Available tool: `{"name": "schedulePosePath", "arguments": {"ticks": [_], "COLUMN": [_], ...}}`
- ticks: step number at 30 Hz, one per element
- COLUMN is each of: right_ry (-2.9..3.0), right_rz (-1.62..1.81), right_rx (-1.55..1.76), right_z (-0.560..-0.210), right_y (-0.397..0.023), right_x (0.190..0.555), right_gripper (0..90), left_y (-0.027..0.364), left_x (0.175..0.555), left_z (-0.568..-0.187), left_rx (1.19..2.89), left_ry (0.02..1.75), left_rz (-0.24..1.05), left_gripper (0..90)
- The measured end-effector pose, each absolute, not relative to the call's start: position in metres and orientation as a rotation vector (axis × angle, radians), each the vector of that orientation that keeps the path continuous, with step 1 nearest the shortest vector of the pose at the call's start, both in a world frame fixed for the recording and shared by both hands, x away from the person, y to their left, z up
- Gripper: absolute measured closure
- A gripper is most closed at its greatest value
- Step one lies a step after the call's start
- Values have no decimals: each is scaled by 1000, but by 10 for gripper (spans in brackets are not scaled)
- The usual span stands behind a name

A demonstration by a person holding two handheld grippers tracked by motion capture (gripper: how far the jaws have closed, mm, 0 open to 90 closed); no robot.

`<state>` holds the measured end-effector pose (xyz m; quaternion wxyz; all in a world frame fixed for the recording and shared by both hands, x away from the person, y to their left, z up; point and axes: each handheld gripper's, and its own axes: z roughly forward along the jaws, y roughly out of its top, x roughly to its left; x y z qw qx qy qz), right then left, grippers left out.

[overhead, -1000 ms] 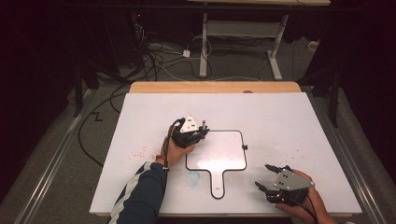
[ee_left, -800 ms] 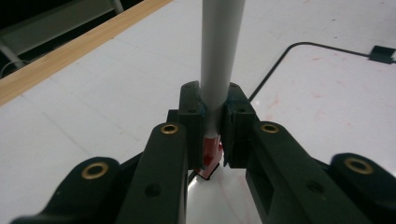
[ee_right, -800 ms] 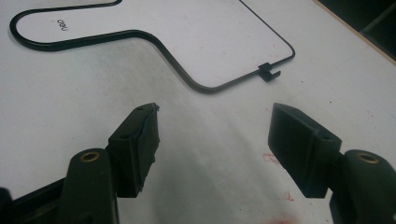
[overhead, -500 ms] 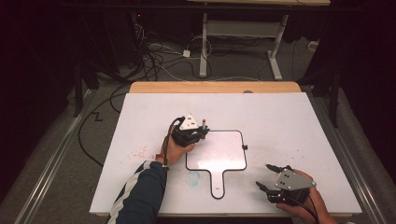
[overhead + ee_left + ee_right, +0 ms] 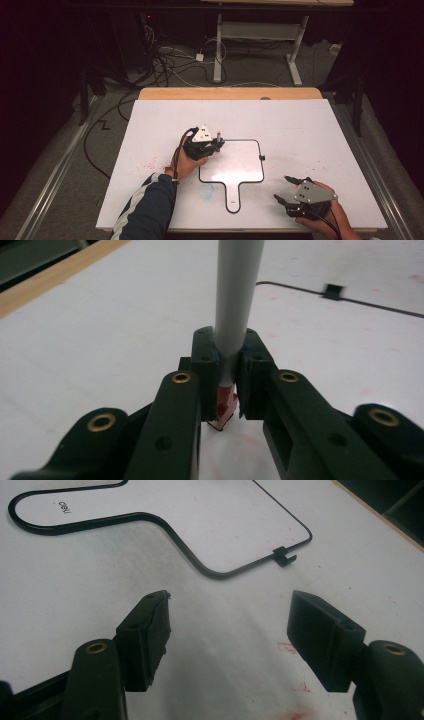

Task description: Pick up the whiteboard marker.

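A small paddle-shaped whiteboard [image 5: 232, 162] with a black rim and a short handle lies flat mid-table. My left gripper [image 5: 216, 145] sits at its top-left corner, shut on a grey marker [image 5: 237, 305]. The marker's red tip [image 5: 225, 407] points down at the board's rim. The board's small black clip [image 5: 332, 290] lies beyond it. My right gripper [image 5: 281, 189] rests near the table's front right, open, nothing between its jaws. In the right gripper view the gripper [image 5: 227, 605] faces the whiteboard [image 5: 200, 520] and its clip [image 5: 282, 556].
The white tabletop [image 5: 310, 130] carries faint red marks [image 5: 150, 162] at the left and a blue smudge [image 5: 207, 190] beside the board's handle. A wooden strip [image 5: 230, 93] runs along the far edge. Cables [image 5: 165, 60] and desk legs [image 5: 218, 45] stand on the floor behind.
The right gripper has slipped slightly toward the table's front edge. The left gripper and marker have stayed at the board's corner.
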<state>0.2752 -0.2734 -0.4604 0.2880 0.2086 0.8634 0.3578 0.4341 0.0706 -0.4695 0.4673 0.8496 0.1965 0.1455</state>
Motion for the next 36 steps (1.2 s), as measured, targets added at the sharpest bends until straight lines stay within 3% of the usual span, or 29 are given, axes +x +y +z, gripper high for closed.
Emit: {"name": "schedulePosePath", "arguments": {"ticks": [3,12,20,23,28,36], "right_ry": [2304,2309,2300,2291,2292,2296], "right_rz": [958,952,953,948,943,946], "right_rx": [561,550,559,566,549,558], "right_z": [-460,-461,-459,-459,-459,-460], "right_y": [-273,-272,-274,-274,-272,-273], "right_x": [275,276,274,274,274,275], "right_gripper": [345,345,345,344,344,344], "left_y": [65,86,85,83,94,98], "left_x": [433,452,435,430,442,433], "left_z": [-467,-467,-469,-466,-470,-472], "left_rx": [2120,2109,2100,2141,2095,2067], "left_ry": [409,574,502,468,570,563], "left_rz": [389,478,389,427,478,385], "left_gripper": [787,787,787,787,787,787]}}
